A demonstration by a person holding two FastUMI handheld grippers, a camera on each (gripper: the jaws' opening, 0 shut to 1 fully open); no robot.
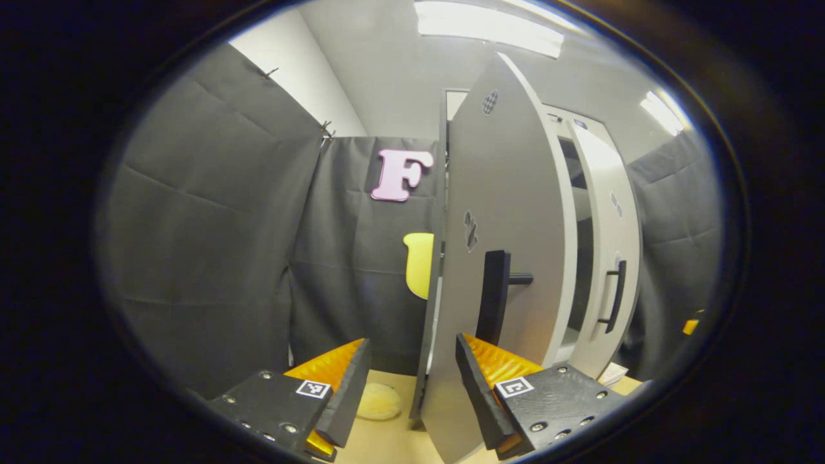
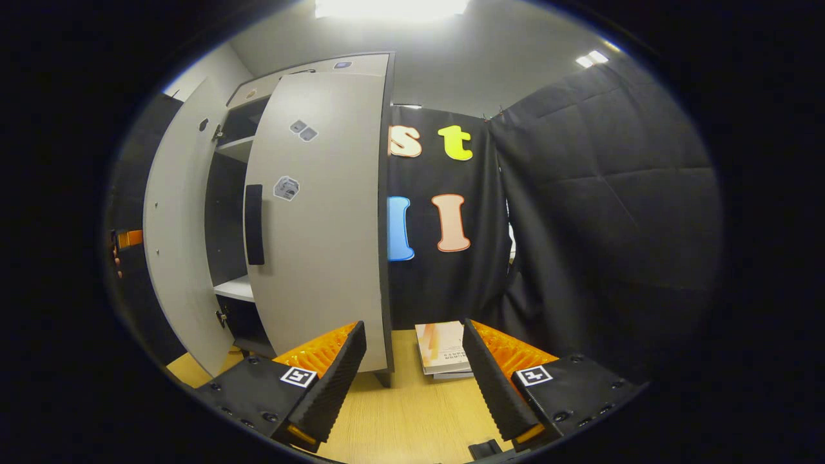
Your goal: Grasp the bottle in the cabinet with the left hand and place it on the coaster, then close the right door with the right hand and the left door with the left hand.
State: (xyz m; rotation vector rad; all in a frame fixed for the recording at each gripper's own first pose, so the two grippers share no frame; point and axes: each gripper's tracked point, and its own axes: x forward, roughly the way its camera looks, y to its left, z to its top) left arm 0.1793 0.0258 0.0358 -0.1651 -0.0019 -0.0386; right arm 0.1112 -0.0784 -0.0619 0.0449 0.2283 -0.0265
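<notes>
Cabinet doors both stand ajar; my left gripper (image 1: 412, 386) gapes around the left door (image 1: 503, 258) edge, right gripper (image 2: 412, 374) gapes near the right door (image 2: 322, 225)

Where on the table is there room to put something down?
In the right gripper view, bare wooden table lies in front of the books, right of the right door. In the left gripper view, the coaster takes a spot left of the left door. The gap between the two open doors looks tight.
</notes>
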